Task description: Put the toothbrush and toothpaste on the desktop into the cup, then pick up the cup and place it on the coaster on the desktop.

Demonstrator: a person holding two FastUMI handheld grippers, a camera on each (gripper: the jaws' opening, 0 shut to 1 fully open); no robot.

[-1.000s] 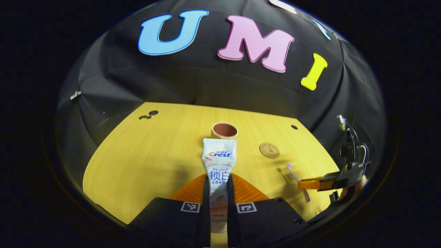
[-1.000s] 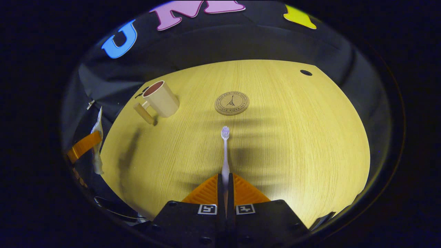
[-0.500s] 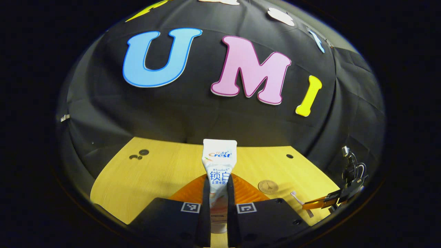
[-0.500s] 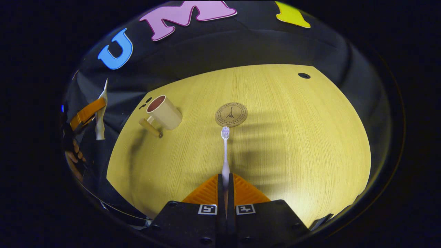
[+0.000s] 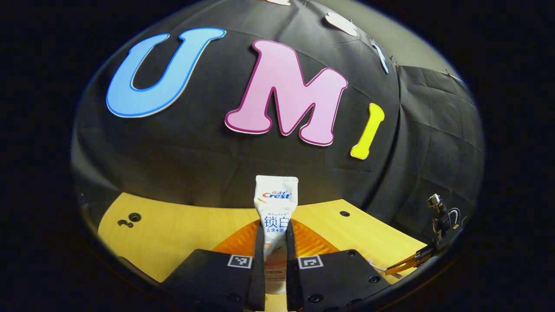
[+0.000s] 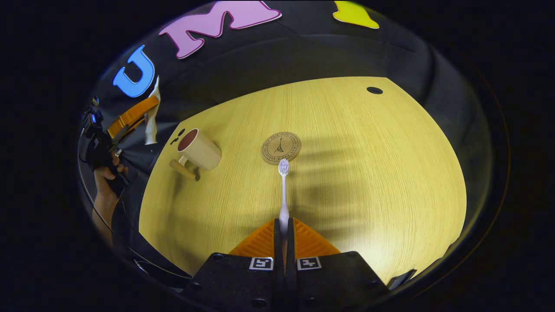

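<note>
With your left gripper [image 5: 274, 260] pinching the toothpaste [image 5: 275, 203] aloft and your right gripper [image 6: 284, 247] clamped on the toothbrush [image 6: 283, 190], the cup [image 6: 197, 149] at 10 o'clock could tip if either end clips its rim.

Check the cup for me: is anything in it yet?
Empty as far as shows: the cup stands upright on the desktop, its visible inside bare. The toothpaste and toothbrush are each clamped in tongs.
</note>
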